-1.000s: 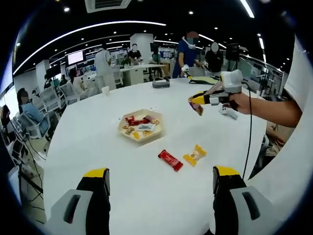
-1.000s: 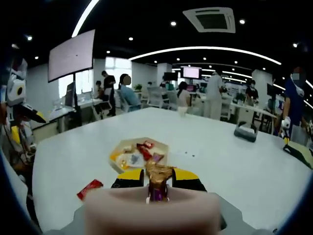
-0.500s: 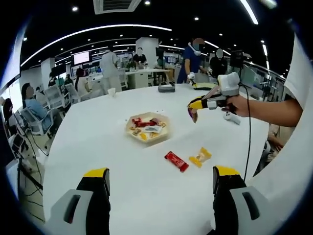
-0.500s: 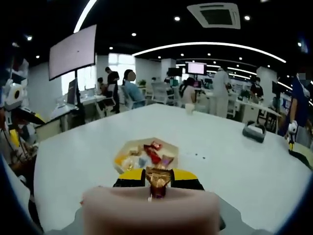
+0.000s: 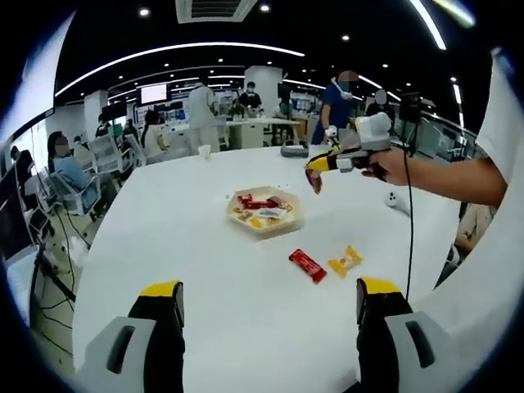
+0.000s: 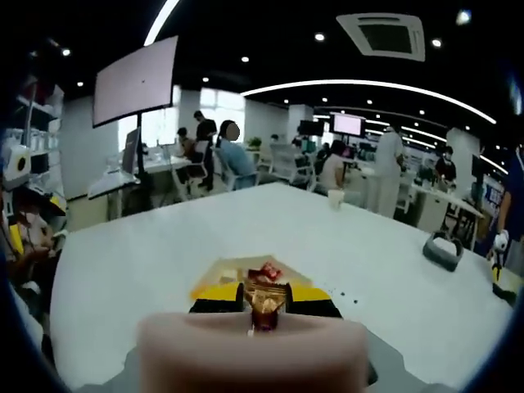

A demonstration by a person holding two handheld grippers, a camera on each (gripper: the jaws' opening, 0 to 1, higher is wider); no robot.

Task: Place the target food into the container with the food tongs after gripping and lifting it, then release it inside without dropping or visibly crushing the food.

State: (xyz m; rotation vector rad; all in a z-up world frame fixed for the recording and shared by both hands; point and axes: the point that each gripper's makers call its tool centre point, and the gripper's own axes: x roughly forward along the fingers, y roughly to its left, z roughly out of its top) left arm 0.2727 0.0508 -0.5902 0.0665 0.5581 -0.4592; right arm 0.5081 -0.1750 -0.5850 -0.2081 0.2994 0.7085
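Note:
A hexagonal tan container (image 5: 264,214) with several wrapped snacks sits mid-table. On the table nearer me lie a red wrapped bar (image 5: 307,265) and a yellow wrapped candy (image 5: 345,261). My right gripper (image 5: 315,166) hangs in the air just right of and above the container, shut on a brown wrapped candy (image 5: 315,180). In the right gripper view that candy (image 6: 265,301) is pinched between the yellow-tipped jaws of the right gripper (image 6: 265,296), with the container (image 6: 214,275) just beyond and partly hidden. My left gripper (image 5: 268,297) stands open low over the near table, nothing between its fingers.
The round white table (image 5: 164,246) stretches wide around the container. A dark headset (image 5: 294,151) and a paper cup (image 5: 204,151) sit near the far edge. A white device (image 5: 396,201) lies at the right. A person's arm (image 5: 442,176) holds the right gripper. People stand beyond.
The right gripper has carried the brown candy leftward and farther, closer over the container. The left view has shifted, so the container and loose snacks sit more to the right.

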